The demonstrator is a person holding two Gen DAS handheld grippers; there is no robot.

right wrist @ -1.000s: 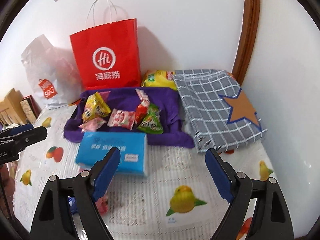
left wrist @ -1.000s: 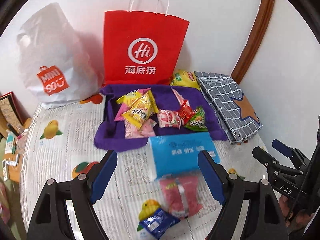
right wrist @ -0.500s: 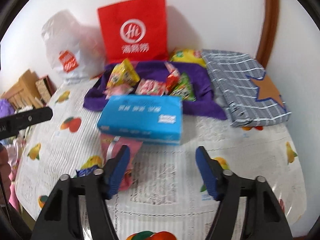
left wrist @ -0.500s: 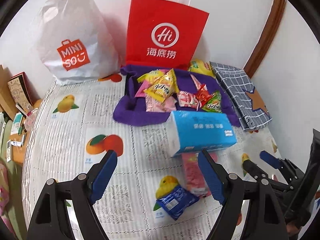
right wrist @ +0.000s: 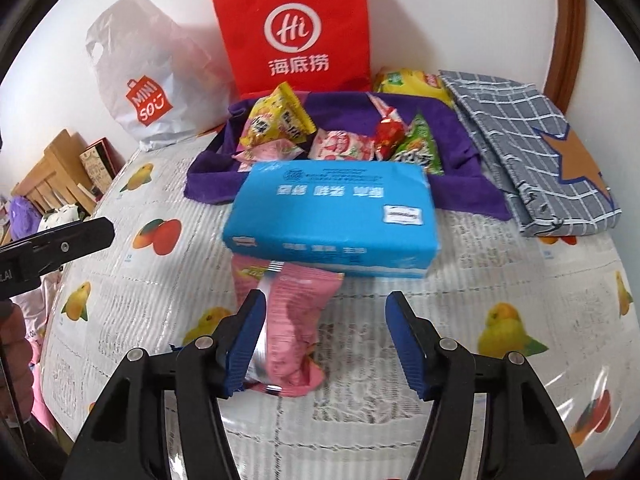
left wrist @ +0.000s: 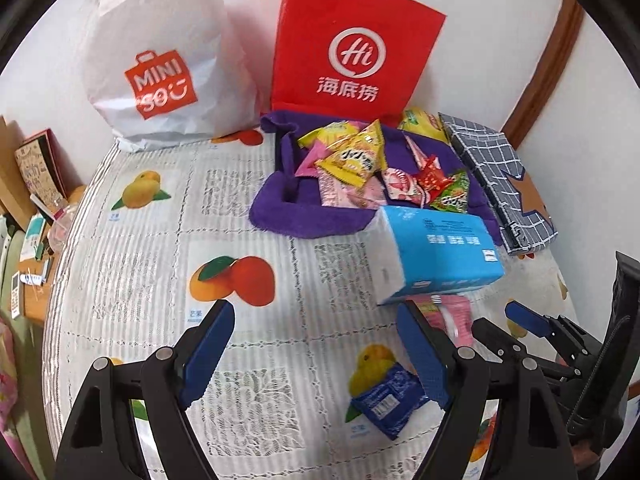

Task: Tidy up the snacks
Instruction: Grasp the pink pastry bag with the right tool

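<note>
Several snack packets, among them a yellow one [left wrist: 356,156] [right wrist: 276,120], lie on a purple cloth [left wrist: 304,216] [right wrist: 460,132]. In front of it sits a blue tissue pack [left wrist: 436,248] [right wrist: 332,216]. A pink packet [right wrist: 296,320] [left wrist: 452,312] lies half under that pack. My right gripper [right wrist: 326,298] [left wrist: 496,318] is open just above it, the packet close by its left finger, the pads not pressing. A small dark blue packet [left wrist: 390,400] lies by the right finger of my open left gripper [left wrist: 314,312], which holds nothing.
A red paper bag [left wrist: 348,40] and a white plastic bag [left wrist: 160,60] stand against the wall. A folded grey checked cloth [right wrist: 532,140] lies at the right. A yellow-green packet [right wrist: 408,80] sits behind the purple cloth. Clutter lines the table's left edge [left wrist: 36,240].
Both grippers have sunk toward the table and come nearer the loose packets. The right gripper's jaws have narrowed, and the pink packet now lies between its fingers.
</note>
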